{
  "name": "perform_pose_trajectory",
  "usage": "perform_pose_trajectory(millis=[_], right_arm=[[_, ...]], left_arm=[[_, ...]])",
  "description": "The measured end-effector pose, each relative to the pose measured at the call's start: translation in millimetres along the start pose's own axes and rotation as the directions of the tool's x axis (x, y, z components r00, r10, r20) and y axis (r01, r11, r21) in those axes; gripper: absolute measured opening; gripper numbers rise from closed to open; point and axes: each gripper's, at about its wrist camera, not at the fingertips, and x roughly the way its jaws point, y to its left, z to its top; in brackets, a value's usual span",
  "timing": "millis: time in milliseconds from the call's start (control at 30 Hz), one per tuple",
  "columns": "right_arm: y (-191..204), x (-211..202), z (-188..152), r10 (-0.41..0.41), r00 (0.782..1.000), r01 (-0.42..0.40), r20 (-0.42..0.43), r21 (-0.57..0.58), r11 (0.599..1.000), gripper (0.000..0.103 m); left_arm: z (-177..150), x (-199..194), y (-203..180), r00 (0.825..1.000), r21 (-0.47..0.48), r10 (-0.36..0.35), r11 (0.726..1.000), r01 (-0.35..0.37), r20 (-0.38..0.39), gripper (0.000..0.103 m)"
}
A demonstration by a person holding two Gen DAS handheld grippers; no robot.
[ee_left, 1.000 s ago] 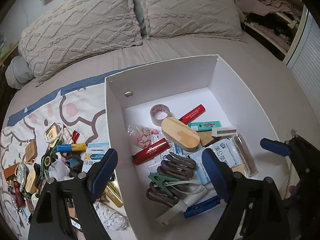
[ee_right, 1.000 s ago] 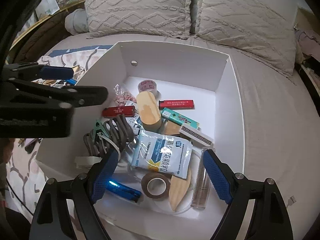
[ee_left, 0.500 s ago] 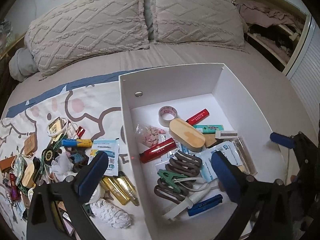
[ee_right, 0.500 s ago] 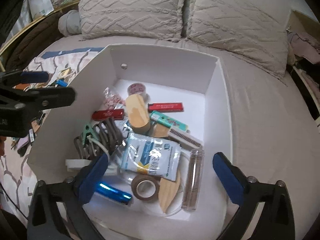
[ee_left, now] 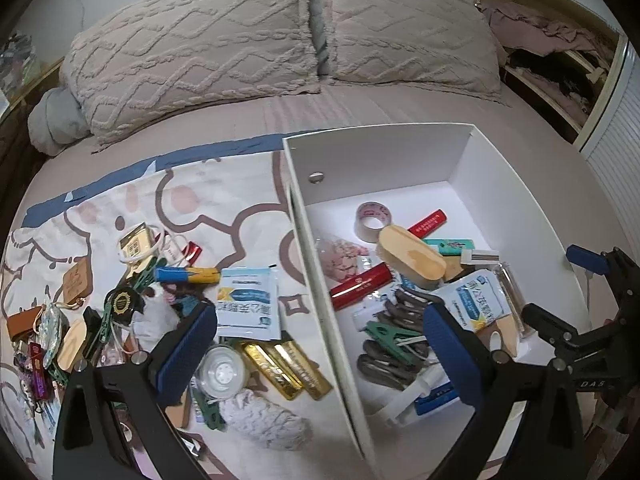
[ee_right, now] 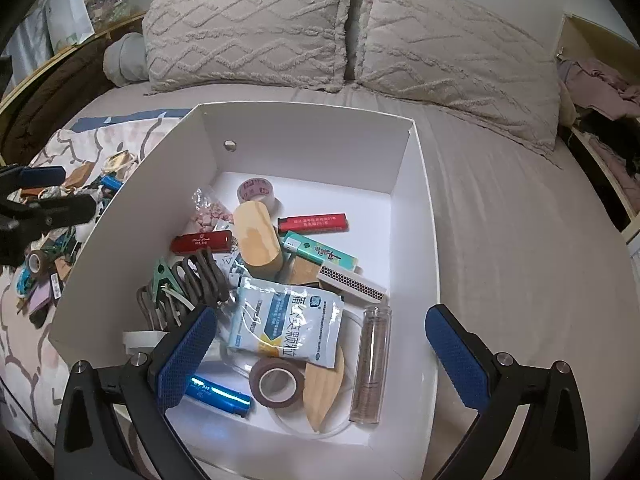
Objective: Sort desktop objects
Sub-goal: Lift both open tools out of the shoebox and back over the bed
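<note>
Left gripper (ee_left: 320,354) and right gripper (ee_right: 320,354): jaws spread wide, empty; white box (ee_right: 408,184) on bed partly filled; clutter pile (ee_left: 132,304) beside it on patterned cloth (ee_left: 224,200) remains unsorted.

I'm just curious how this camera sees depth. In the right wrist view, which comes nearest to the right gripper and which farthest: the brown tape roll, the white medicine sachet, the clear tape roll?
From the right gripper:
1. Brown tape roll, at the box's near end.
2. White medicine sachet, just behind it.
3. Clear tape roll, near the box's back wall.
</note>
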Motion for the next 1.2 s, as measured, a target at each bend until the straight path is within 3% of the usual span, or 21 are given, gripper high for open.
perform_pose_trajectory(millis=[433,833,1200], right_arm=[[-11,-7,2,-0.028,0.999,0.026,0.044,0.040,0.999,0.103],[-21,-6,1,-0.081,0.995,0.077,0.052,0.071,0.994,0.103],[-11,-23,8,-0.078,0.988,0.069,0.131,0.076,0.995,0.103]], left_arm=[[-12,-16,46,0.999,-0.016,-0.017,1.000,0.017,0.052,0.103],[-38,-21,119,0.998,-0.062,0.024,0.998,-0.020,0.064,0.103],[-63,-31,178,0.994,-0.086,0.038,0.996,-0.029,0.099,0.103]])
